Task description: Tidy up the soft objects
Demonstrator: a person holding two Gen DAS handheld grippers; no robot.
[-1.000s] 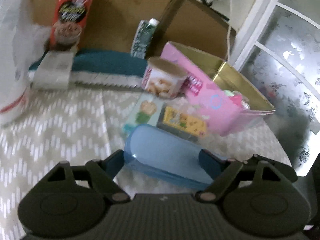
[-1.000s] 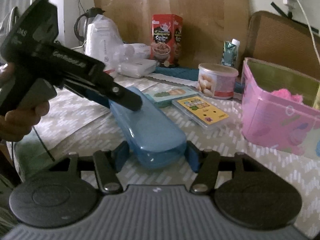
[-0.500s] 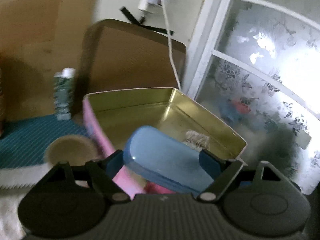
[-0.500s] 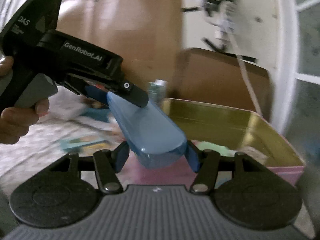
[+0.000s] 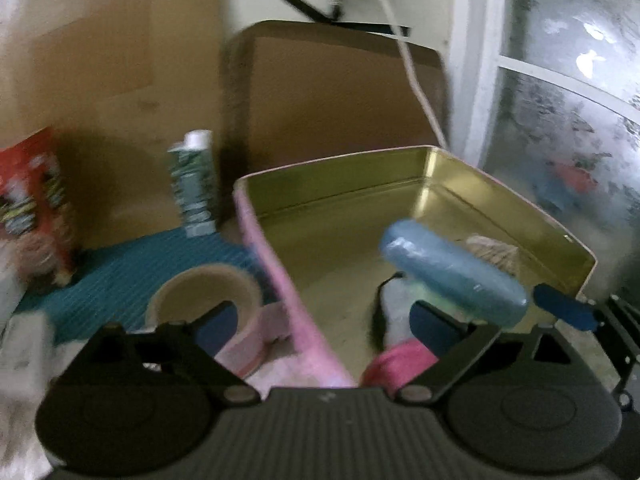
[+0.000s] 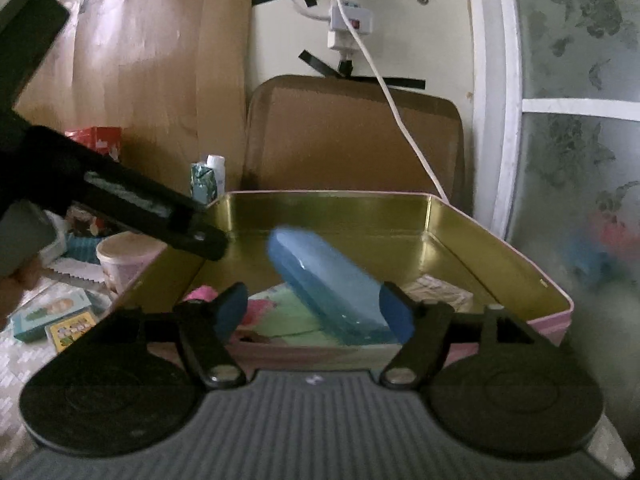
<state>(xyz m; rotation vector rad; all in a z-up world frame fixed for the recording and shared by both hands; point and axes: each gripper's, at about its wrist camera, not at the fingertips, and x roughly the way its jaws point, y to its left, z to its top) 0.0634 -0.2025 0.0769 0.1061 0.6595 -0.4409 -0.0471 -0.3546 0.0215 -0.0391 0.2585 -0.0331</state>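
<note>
Both claws spread wide, jaws opening on each. Left gripper (image 5: 324, 324): blue pads well apart, straddling the near pink wall of the tin (image 5: 256, 216); nothing pressed between them. Right gripper (image 6: 316, 312): pads either side of the blue case (image 6: 324, 280). Left pad stands clear of it; right pad is at or just beside the case's lower end, contact not certain through blur.

Blue case: long, rounded, translucent plastic. Sits inside the tin, tilted, far end raised, near end down among the contents. In the left wrist view it lies to the right of that claw's right finger (image 5: 432, 324), outside the jaws, with a finger of the right gripper (image 5: 564, 312) showing beside its near end.

Tin: pink outside, gold inside, open top. Contents seen: pink fuzzy item (image 5: 400, 364) at the near wall, a pale green and pink flat piece (image 6: 280, 316) on the floor, a beige textured item (image 6: 440, 296) towards the right wall.

Outside the tin, to its left: round cup (image 6: 124, 260) on a teal cloth (image 5: 132, 264), green carton (image 6: 202, 184), red box (image 5: 36, 200), two small card packs (image 6: 56, 316) on patterned cloth. Behind: brown board (image 6: 352, 140), white power strip with cable (image 6: 352, 20). Frosted window (image 6: 580, 100) at right.

A hand (image 6: 16, 276) shows at the left edge of the right wrist view, under the body of the left claw.
</note>
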